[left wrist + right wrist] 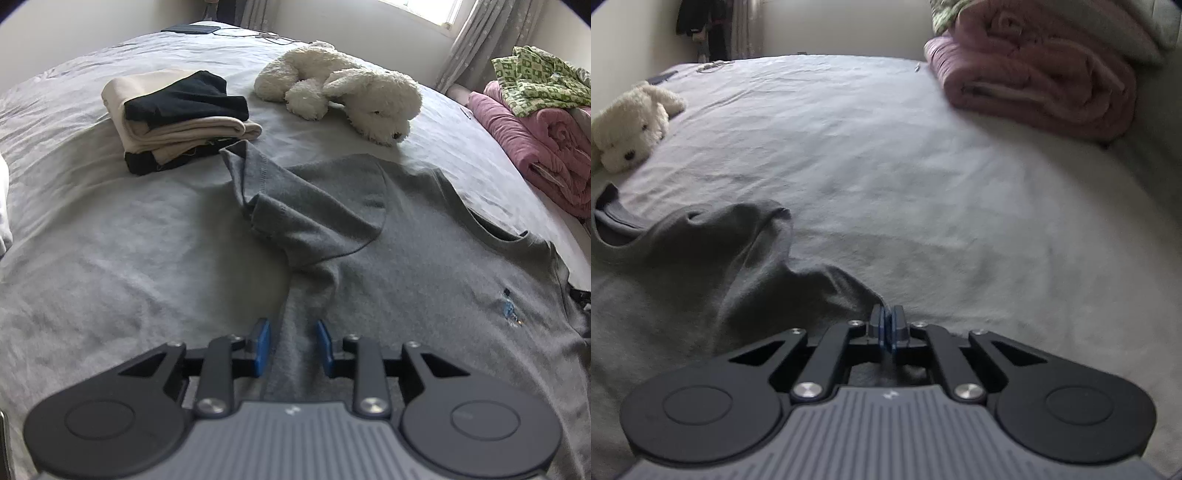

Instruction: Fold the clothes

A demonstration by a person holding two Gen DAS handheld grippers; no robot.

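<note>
**Gripping both sides of the grey shirt for the fold**

My left claw (292,345) stood partly open, its blue pads (263,341) straddling a raised ridge of the grey shirt (424,258); I could not tell whether they pressed the cloth or only flanked it. The shirt lay spread on the bed (110,240) ahead and to the right of that claw, one sleeve (258,173) thrown up ahead of it toward the folded stack (177,118), with the plush dog (340,88) further on.

My right claw (887,326) was fully closed, and the shirt's edge ran right up to its tips. I judged a thin bit of hem was pinched there, though the pads hid it. Bare sheet lay ahead and to its right, the pink blanket (1034,74) well beyond.

To do this step well, I reckoned both claws needed a firm bite before lifting. I should raise them together and level, keep the cloth taut between them, and carry the side over without dragging the loose sleeve into a bunch.
</note>
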